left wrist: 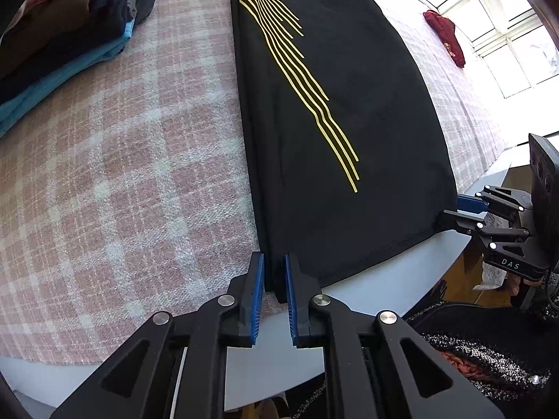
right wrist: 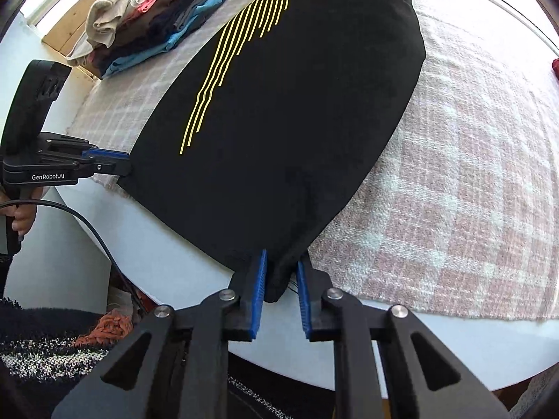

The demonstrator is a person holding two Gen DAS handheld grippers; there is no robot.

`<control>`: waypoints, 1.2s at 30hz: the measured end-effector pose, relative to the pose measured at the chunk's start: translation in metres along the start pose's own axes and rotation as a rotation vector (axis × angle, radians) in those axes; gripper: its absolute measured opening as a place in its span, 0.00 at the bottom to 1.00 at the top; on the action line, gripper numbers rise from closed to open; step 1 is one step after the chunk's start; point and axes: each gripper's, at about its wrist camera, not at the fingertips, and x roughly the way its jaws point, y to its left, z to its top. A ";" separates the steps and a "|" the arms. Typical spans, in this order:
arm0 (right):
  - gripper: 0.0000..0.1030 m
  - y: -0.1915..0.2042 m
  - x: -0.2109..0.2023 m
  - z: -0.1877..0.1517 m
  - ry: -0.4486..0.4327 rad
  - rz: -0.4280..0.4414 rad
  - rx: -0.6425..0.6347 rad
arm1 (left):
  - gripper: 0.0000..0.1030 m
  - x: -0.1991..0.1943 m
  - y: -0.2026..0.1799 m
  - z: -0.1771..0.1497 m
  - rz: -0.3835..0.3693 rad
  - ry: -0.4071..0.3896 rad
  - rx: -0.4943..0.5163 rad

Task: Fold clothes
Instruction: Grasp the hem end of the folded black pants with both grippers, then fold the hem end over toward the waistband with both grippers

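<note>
Straight ahead of both tools lies the black garment [left wrist: 349, 111], folded lengthwise into a long panel with thin yellow lines [left wrist: 300, 80] running down its upper face, spread over a pink-and-white checked cloth [left wrist: 132, 160] on a white table [left wrist: 377, 289]. The left gripper [left wrist: 274, 269] pinches the near hem corner of that panel: its two blue pads [left wrist: 258, 289] stand on either side of a bunched fold of black fabric, pressed onto it with only the cloth's thickness between them. Off to this tool's right, at the other end of the same hem, the right gripper [left wrist: 442, 221] meets the fabric edge. Seen from its own camera, the right gripper [right wrist: 282, 272] likewise clamps a hanging wad of the black garment [right wrist: 286, 104] between its blue pads [right wrist: 260, 286], the corner drooping just past the table's rim [right wrist: 167, 244]. To that tool's left, the left gripper [right wrist: 127, 166] grips the far hem corner, the person's hand [right wrist: 22, 214] around its handle; how firmly it bites is hard to judge at that angle. Beyond the garment, on the far left of both tools, sits a stack of folded clothes [right wrist: 164, 21] in blue, dark, brown and cream. Far ahead and to the right of the left tool lies a dark red item [left wrist: 445, 36] on the checked cloth.
</note>
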 end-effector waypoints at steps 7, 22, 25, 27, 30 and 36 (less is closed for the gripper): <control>0.16 0.000 0.000 0.001 0.045 0.026 -0.130 | 0.27 -0.007 -0.008 0.005 0.037 0.001 -0.023; 0.07 -0.004 -0.007 0.002 0.034 0.093 -0.098 | 0.05 -0.020 -0.031 0.017 0.093 0.023 0.114; 0.06 -0.023 -0.016 0.012 0.034 0.222 0.009 | 0.05 -0.035 -0.017 0.022 -0.007 0.008 0.055; 0.06 -0.034 -0.022 0.019 0.025 0.305 0.080 | 0.05 -0.048 -0.008 0.027 -0.077 -0.012 0.015; 0.06 -0.044 -0.038 0.035 -0.019 0.405 0.162 | 0.05 -0.072 0.002 0.037 -0.184 -0.067 -0.035; 0.06 -0.074 -0.083 0.102 -0.174 0.531 0.234 | 0.05 -0.127 -0.014 0.071 -0.289 -0.222 -0.068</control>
